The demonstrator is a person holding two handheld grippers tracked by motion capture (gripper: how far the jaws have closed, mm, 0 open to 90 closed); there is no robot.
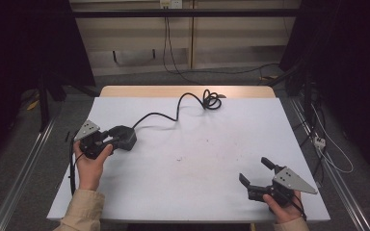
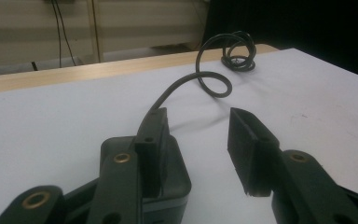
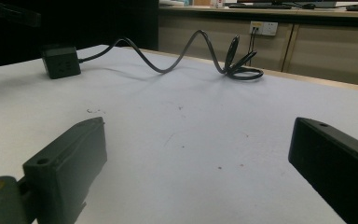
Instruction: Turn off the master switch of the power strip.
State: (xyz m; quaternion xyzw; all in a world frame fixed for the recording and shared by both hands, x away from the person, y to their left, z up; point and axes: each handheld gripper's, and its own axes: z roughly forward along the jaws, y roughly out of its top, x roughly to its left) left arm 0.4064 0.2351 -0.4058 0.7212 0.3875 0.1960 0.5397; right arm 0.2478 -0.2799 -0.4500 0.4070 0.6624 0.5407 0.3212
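Note:
A black power block (image 1: 124,137) lies on the white table top (image 1: 197,144) at the left, its black cable (image 1: 173,114) running back to a coil (image 1: 212,100). My left gripper (image 1: 110,138) is at the block's left end. In the left gripper view the block (image 2: 175,172) sits against the left jaw, a clear gap separates it from the right jaw, and the left gripper (image 2: 198,116) is open. My right gripper (image 1: 254,169) rests open at the front right with nothing between its jaws. In the right gripper view (image 3: 198,140) the block (image 3: 61,60) and cable (image 3: 191,51) lie far off.
A bare wooden strip (image 1: 183,91) borders the table's far edge. Small dark specks (image 1: 179,158) mark the middle of the table top. Metal rails (image 1: 24,168) run along the floor on both sides, and loose wires (image 1: 327,149) lie on the floor at the right.

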